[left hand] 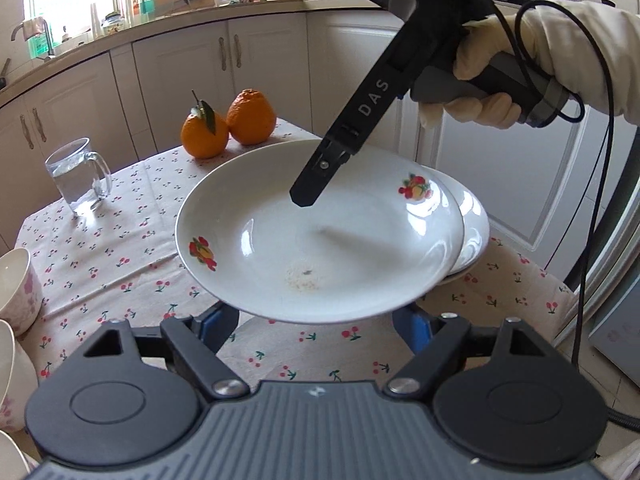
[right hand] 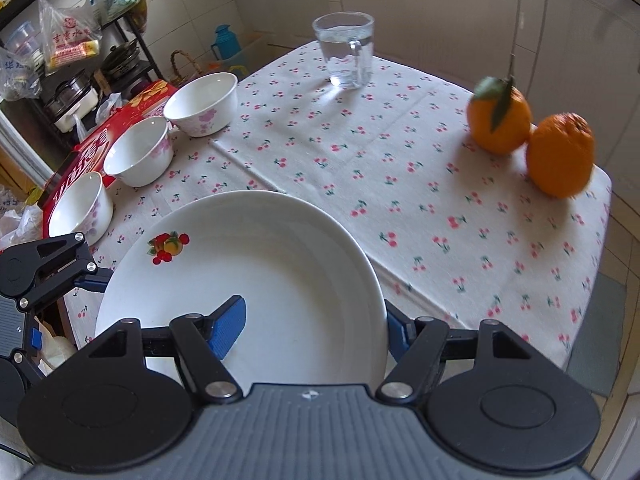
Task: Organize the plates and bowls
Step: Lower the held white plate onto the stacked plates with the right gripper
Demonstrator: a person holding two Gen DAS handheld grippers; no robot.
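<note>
A white deep plate [left hand: 320,240] with fruit decals hangs tilted above the cherry-print tablecloth [left hand: 120,248]. My right gripper [right hand: 312,328] is shut on the plate [right hand: 248,264]: one blue pad [right hand: 228,322] lies over the inside, the other sits outside the rim. In the left wrist view its black upper finger [left hand: 316,176] reaches over the far rim, with a gloved hand behind it. My left gripper [left hand: 316,328] stands open, both pad tips hidden under the near rim. A second plate [left hand: 474,232] lies beneath at the right. Three white flowered bowls [right hand: 140,152] line the table's left side.
A glass mug of water [right hand: 346,52] stands at the far edge and two oranges [right hand: 500,120] at the right corner. A red box [right hand: 92,148] and a cluttered rack sit beyond the bowls. Kitchen cabinets [left hand: 180,64] surround the table.
</note>
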